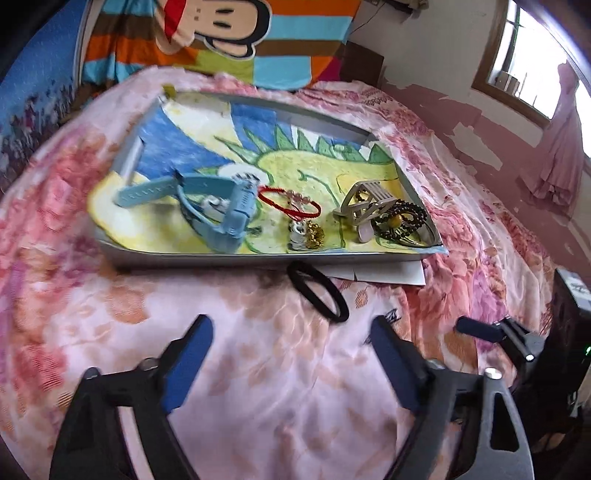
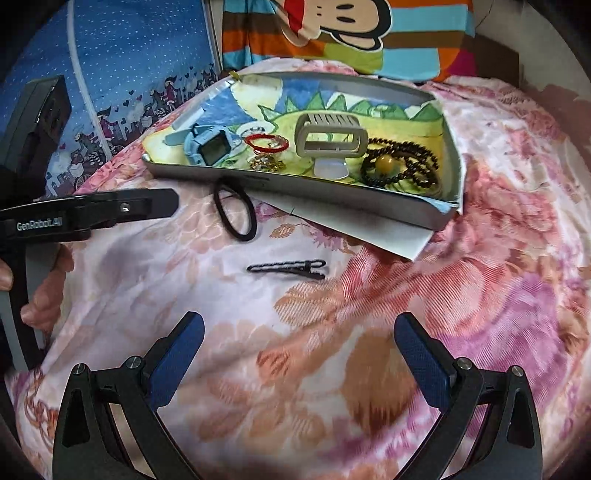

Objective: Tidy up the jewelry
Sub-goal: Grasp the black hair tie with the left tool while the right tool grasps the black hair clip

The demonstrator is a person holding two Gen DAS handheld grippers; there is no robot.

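Observation:
A shallow grey tray [image 1: 207,259] [image 2: 332,194] lined with a child's drawing lies on a pink floral bedspread. Inside it are a light blue watch [image 1: 225,206] [image 2: 208,147], a red cord bracelet [image 1: 290,205] [image 2: 267,142], a gold charm [image 1: 314,232] [image 2: 266,164], a beige hair claw [image 1: 364,206] [image 2: 330,134] and dark bead strings [image 1: 400,219] [image 2: 402,166]. A black hair tie [image 1: 319,291] [image 2: 236,212] lies just in front of the tray. A black hair clip [image 2: 288,268] lies nearer. My left gripper [image 1: 291,338] is open behind the hair tie. My right gripper [image 2: 299,336] is open behind the clip.
A white sheet [image 2: 369,230] pokes out under the tray's near edge. A striped cartoon pillow [image 2: 351,33] and a blue patterned pillow [image 2: 122,74] lie beyond the tray. A person's hand [image 2: 48,291] grips the left tool. A window [image 1: 532,62] is at the right.

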